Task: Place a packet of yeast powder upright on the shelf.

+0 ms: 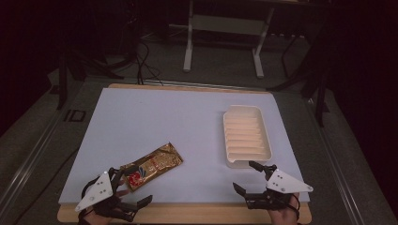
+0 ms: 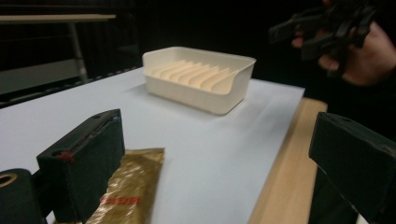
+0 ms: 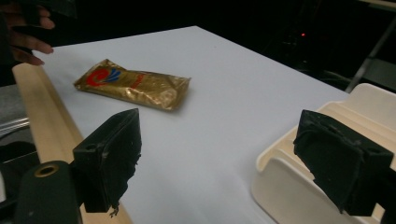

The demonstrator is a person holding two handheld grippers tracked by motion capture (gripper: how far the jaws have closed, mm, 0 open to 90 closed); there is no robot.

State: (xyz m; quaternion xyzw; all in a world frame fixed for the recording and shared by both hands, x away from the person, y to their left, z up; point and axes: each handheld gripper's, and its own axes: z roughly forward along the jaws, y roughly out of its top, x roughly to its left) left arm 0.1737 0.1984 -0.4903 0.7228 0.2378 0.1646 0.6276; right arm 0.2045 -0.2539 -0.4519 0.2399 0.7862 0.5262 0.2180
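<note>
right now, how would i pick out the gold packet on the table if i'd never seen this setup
Start from the pale sheet that covers the table, then go to its near left corner, by the left claw. The gold packet lies flat and slantwise there, a shiny foil wrapper with a red and blue mark. Its only neighbour, the cream ribbed tray, sits across on the right.

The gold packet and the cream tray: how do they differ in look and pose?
The gold packet is flat, shiny and printed in red; the cream tray is matt, plain, ribbed inside and has raised walls. The packet lies slanted by the near left edge, the tray straight at the right. Both rest on the white mat.
</note>
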